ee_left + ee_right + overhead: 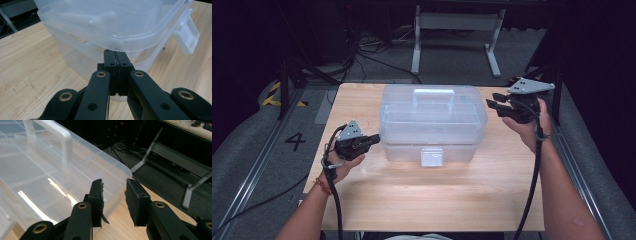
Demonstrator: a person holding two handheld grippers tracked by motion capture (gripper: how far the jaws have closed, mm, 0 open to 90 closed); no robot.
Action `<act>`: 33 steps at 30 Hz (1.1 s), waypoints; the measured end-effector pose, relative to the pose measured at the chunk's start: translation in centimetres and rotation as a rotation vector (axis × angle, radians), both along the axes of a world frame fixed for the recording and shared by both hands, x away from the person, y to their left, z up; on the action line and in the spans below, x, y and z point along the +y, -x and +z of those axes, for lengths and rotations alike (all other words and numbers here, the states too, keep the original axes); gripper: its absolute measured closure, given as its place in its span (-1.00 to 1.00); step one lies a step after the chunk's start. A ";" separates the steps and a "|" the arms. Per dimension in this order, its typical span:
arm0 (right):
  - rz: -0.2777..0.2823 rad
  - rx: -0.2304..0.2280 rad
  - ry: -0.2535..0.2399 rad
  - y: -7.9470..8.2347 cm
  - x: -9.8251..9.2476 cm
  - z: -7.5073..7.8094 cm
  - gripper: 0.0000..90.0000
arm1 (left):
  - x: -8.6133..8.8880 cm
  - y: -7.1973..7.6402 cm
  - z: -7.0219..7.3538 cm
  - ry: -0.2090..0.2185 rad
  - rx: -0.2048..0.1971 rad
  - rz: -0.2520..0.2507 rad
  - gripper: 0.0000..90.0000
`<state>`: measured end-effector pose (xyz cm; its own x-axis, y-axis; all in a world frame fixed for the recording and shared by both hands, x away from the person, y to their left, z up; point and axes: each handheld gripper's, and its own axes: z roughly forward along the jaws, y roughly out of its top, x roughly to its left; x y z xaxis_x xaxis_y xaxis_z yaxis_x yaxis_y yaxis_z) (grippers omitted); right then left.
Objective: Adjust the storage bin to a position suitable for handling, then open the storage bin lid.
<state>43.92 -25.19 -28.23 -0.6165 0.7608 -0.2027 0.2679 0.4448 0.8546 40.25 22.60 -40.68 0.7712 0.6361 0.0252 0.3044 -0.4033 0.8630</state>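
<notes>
1. A black figure "4" (295,141) stands on the grey floor (252,145), to the left of the bench (422,195), as seen in the high view.
2. Yellow-and-black warning stripes (273,94) mark the floor farther back on the same side; they carry no words.
3. The clear plastic box (432,120) on the bench bears no label or brand that can be read, in any of the three views.
</notes>
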 end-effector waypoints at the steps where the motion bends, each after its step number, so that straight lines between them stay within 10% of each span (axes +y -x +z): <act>1: -0.009 -0.001 -0.003 0.3 -0.9 -0.4 0.50 | 0.0 0.0 0.0 -0.001 -0.001 0.000 0.99; 18: 0.050 0.043 -0.024 2.4 -3.6 -8.4 0.28 | -0.1 0.1 0.7 -0.007 -0.009 0.005 0.99; 33: 0.115 0.047 0.001 2.8 -2.3 -10.9 0.17 | -0.1 -0.2 1.4 0.020 -0.027 0.004 0.99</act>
